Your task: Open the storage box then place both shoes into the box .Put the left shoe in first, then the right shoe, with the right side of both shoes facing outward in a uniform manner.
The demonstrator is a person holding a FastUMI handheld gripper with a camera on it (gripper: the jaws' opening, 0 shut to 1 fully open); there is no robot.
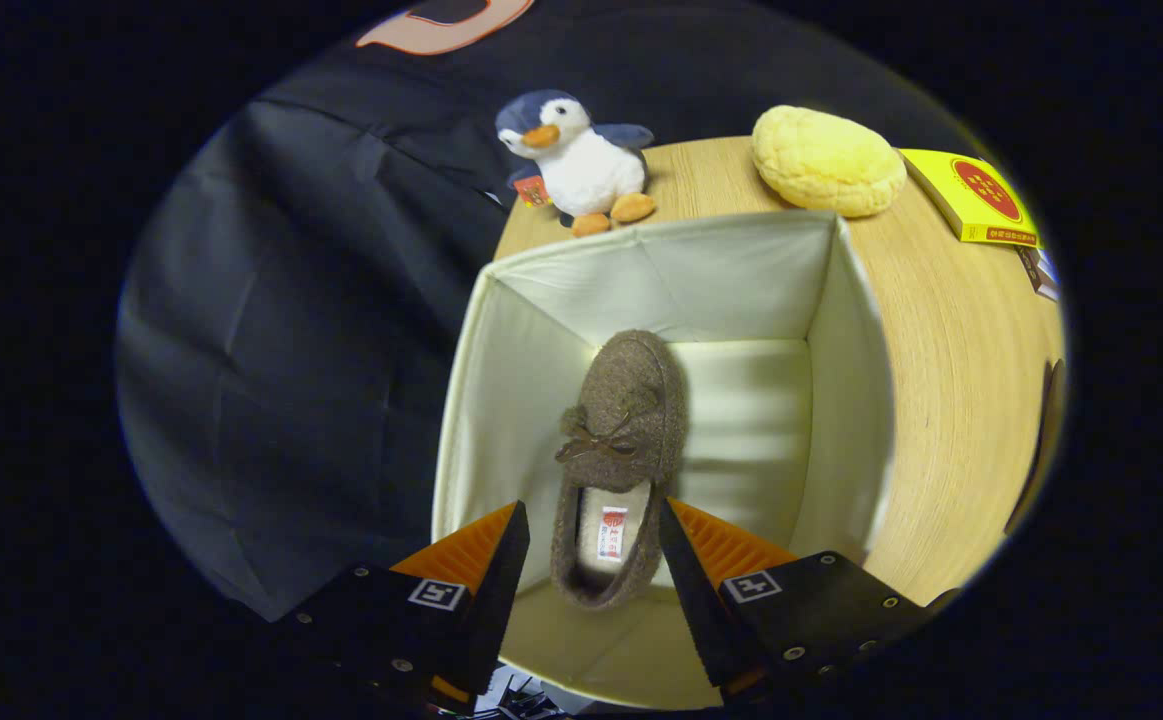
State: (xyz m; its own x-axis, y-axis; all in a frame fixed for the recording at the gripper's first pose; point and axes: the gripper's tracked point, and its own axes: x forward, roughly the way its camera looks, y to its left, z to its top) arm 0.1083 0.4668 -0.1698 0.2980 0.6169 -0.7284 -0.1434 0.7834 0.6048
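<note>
The gripper (591, 545) hung wide over the open box (846, 400), its fingers flanking the brown shoe's (626, 440) heel without touching; lifting straight up looked safest, leaving the shoe undisturbed.

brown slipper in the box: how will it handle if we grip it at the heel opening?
The brown slipper looks like fuzzy felt with a soft lining, so probably light and floppy; its toe may droop. The rough surface should resist slipping. The gripper is open, fingers flanking the heel inside the storage box.
</note>
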